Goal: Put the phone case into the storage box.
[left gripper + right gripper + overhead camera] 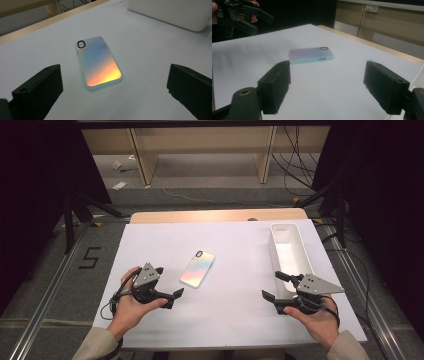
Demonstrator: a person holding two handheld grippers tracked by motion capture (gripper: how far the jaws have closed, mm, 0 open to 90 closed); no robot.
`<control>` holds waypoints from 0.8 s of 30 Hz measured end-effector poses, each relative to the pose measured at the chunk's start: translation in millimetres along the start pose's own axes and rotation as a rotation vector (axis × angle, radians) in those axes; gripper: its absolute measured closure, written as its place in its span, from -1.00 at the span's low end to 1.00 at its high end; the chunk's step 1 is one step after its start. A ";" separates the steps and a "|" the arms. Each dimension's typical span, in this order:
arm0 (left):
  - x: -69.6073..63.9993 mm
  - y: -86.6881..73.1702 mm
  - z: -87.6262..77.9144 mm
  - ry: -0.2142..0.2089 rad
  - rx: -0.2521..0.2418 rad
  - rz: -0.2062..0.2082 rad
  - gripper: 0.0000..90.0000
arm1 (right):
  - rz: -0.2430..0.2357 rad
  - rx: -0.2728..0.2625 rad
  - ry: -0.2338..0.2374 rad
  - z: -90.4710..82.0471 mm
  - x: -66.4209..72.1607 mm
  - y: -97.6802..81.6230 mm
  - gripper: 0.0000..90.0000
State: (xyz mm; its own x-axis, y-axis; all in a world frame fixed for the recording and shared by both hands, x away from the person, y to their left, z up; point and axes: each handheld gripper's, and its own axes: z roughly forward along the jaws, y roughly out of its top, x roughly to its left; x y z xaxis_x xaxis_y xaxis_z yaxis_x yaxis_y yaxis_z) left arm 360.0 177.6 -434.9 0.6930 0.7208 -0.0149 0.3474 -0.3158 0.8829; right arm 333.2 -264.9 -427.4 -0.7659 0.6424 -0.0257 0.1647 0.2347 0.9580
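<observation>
A: Where's the phone?
B: Flat on the white sheet, at two o'clock from the left gripper, ten o'clock from the right gripper, apart from both.
A: Jaws?
B: Left wide open, right well open; both empty, touching nothing.

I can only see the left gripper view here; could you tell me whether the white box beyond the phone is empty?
Observer: Yes, the high view shows the box open-topped, with nothing inside.
Operator: Thank you. Where is the right gripper?
Observer: The right gripper sits beside the box's near end, jaws open, nothing between them.
Operator: And does the phone have anything along its edge?
Observer: The right gripper view shows the phone lying flat, with a pale green rim and small dark openings on the end near the camera ring.
</observation>
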 end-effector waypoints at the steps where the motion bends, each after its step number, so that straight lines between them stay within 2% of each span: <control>1: 0.0 0.0 0.0 0.000 0.000 0.000 -1.00 | 0.000 -0.001 0.000 -0.2 0.0 0.1 -0.50; 10: 0.3 -0.2 -0.1 0.001 0.003 0.000 -1.00 | 0.003 -0.006 0.003 -0.2 0.4 0.3 -0.50; 12: 0.4 0.5 -0.2 0.004 0.001 0.002 -0.95 | 0.001 -0.006 0.001 -0.2 0.9 0.7 -0.50; 14: 1.2 1.2 -1.2 0.015 -0.010 0.000 -0.78 | 0.002 -0.007 0.001 0.0 0.9 0.9 -0.50; 16: 2.0 1.9 -1.7 0.009 -0.019 -0.003 -0.53 | 0.001 -0.006 -0.003 0.0 1.0 1.1 -0.49; 18: 2.7 3.3 -1.9 0.020 -0.022 -0.009 -0.21 | 0.001 -0.007 -0.003 -0.1 1.1 1.2 -0.49; 19: 2.7 3.9 -1.3 0.031 -0.020 -0.008 -0.21 | 0.001 -0.007 -0.003 -0.1 1.1 1.2 -0.49; 20: 2.7 4.6 -0.4 0.029 -0.018 -0.012 -0.01 | 0.002 -0.008 -0.003 -0.2 1.2 1.3 -0.49; 21: 2.4 6.7 1.4 0.036 -0.016 -0.009 0.32 | 0.002 -0.010 -0.006 -0.3 1.1 1.4 -0.49; 23: 2.3 8.2 2.5 0.037 -0.014 -0.005 0.58 | 0.003 -0.010 -0.006 -0.4 1.1 1.5 -0.49; 24: 2.1 9.9 4.3 0.043 -0.004 -0.001 0.58 | 0.002 -0.011 -0.006 -0.5 1.0 1.5 -0.48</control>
State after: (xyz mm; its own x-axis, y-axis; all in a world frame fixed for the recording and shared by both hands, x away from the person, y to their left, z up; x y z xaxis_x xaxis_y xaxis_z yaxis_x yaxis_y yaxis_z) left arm 367.6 173.3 -428.2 0.6650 0.7469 0.0040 0.3458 -0.3127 0.8847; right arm 332.4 -264.3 -425.9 -0.7615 0.6477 -0.0252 0.1596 0.2249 0.9612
